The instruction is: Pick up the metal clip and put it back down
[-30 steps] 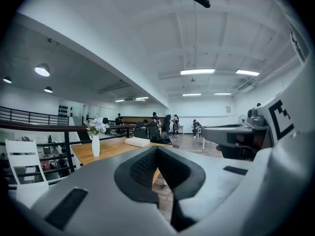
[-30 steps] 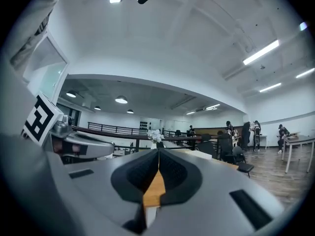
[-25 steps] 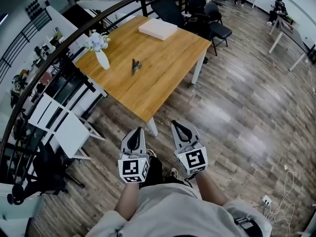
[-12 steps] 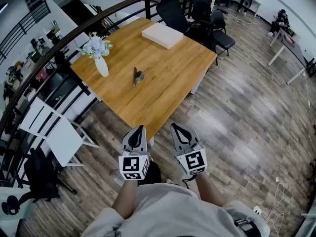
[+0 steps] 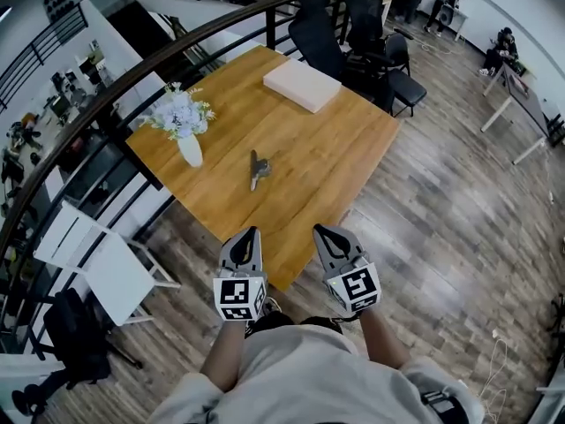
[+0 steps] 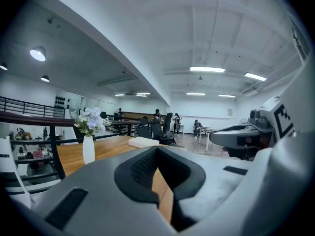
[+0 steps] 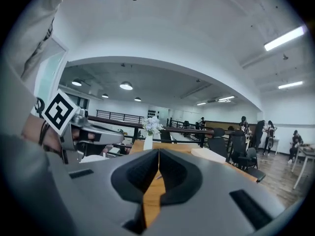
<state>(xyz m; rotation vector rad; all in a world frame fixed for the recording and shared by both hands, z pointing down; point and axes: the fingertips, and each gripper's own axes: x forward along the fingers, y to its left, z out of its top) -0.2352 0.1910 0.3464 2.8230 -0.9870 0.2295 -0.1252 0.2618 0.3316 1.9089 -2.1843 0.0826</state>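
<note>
The metal clip [image 5: 257, 168] is a small dark grey piece lying near the middle of the wooden table [image 5: 335, 157]. Both grippers are held side by side at the table's near corner, pointing toward the clip and well short of it. My left gripper [image 5: 250, 231] is shut with nothing in it; in the left gripper view its jaws [image 6: 157, 149] meet over the table top. My right gripper [image 5: 320, 230] is also shut and empty, its jaws [image 7: 158, 151] closed along one line.
A white vase of flowers [image 5: 188, 144] stands left of the clip, and a flat white box [image 5: 302, 85] lies at the table's far end. Black office chairs [image 5: 388, 51] stand beyond the table. A dark railing [image 5: 132, 78] runs along the left, with white folding chairs [image 5: 101, 246] below it.
The person has walked toward the table. It now lies nearer, and both shut grippers have come from over the floor to the table's near corner.
</note>
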